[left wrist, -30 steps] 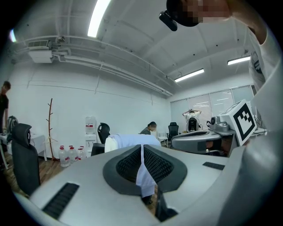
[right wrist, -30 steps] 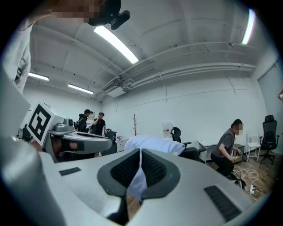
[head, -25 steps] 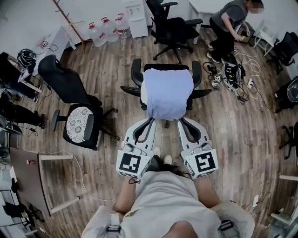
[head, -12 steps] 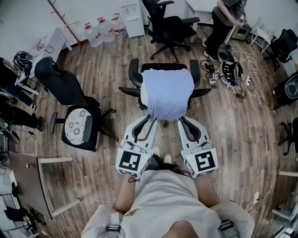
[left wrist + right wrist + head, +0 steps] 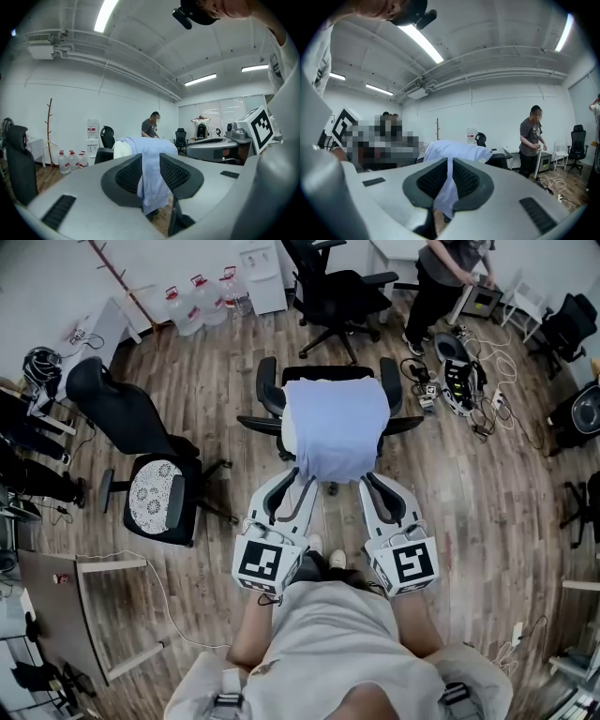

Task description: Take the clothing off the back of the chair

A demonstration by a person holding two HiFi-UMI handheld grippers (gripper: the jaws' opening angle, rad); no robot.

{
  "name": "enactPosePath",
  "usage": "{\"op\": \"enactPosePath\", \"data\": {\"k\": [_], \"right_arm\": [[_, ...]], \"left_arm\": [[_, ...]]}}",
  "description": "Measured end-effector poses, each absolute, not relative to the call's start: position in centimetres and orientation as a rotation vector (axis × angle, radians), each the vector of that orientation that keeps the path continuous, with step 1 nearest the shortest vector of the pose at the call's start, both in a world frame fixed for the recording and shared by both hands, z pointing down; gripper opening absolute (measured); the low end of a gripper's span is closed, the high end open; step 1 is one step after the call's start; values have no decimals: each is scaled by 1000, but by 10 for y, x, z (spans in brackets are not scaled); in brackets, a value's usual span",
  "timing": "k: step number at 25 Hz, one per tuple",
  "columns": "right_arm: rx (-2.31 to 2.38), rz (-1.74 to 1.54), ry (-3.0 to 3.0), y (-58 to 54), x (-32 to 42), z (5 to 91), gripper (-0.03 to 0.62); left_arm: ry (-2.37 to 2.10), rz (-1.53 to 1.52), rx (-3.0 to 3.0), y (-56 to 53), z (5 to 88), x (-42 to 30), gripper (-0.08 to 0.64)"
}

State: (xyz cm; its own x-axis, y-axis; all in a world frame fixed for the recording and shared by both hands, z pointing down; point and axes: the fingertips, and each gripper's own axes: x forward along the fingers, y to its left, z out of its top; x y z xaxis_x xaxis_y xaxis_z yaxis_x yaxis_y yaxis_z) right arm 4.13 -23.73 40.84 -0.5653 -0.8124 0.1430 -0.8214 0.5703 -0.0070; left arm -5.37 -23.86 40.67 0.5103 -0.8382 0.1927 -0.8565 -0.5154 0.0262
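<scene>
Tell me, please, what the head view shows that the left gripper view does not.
Only the head view shows the cables and the patterned seat cushion. Only the left gripper view shows the ceiling lights and the left gripper's jaws: apart, having just been opening, with the shirt seen through the gap, not gripped. Both show the shirt draped over the chair back, the water bottles and a person standing behind.

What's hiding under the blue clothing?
A black office chair. Its armrests and seat poke out around the blue clothing. The chair's back is covered by the clothing, so it cannot be seen.
</scene>
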Motion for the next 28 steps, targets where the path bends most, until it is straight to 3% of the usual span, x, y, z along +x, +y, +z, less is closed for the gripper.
{"op": "enactPosePath", "data": {"k": [18, 28], "right_arm": [[1439, 161, -2619, -255, 49, 421, 156], [1433, 210, -2588, -270, 47, 432, 213]], "left_arm": [[-1508, 260, 2591, -255, 415, -58, 149], [-1498, 279, 2566, -268, 421, -64, 206]]}}
